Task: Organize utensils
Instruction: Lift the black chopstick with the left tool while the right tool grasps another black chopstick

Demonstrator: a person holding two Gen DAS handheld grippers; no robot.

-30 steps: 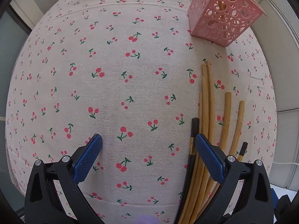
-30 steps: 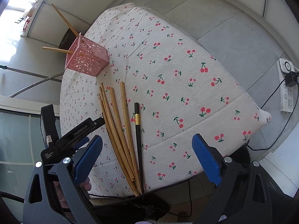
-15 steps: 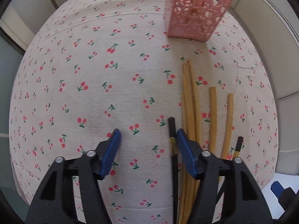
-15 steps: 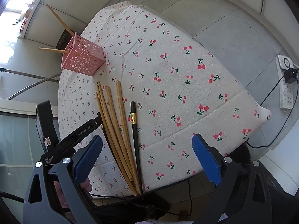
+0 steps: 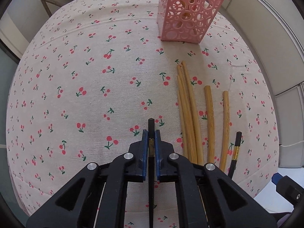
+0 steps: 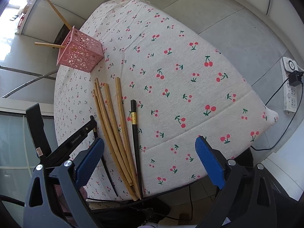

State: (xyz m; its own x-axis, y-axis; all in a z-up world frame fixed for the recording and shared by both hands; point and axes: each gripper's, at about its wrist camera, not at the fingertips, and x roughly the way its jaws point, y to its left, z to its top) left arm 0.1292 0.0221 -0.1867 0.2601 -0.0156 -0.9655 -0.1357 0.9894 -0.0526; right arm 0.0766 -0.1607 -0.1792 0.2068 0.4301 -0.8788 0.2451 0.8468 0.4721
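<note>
With my left gripper [image 5: 151, 138] pointed steeply down at the table, its blue pads have just been closing and now they clamp a black chopstick [image 5: 151, 127] between them, the dark tip poking out just past the pads and the shaft running back under the jaws towards me. The gold band on it sits right in the pinch. I can see it lying flat along the cherry-print tablecloth [image 5: 91, 87], so it looks clenched but not lifted, though I cannot tell for sure whether it is clear of the cloth.

Off to the right of my grip, the bamboo chopsticks [image 5: 188, 114] lie in a loose fan, three bunched and crossing at their far ends, two more set slightly apart. Beyond those, near the table edge, the second black chopstick [image 5: 236, 148] with its gold band rests on the cloth.

The pink perforated holder [image 5: 187, 17] stands upright at the far side of the table, well apart from the pile, with a couple of bamboo sticks [image 6: 57, 13] already leaning out of its top.

My right gripper [image 6: 150, 157] hangs above the near edge of the table, jaws spread wide, nothing between them, and from it I can see the left gripper's black body beside the bundle
</note>
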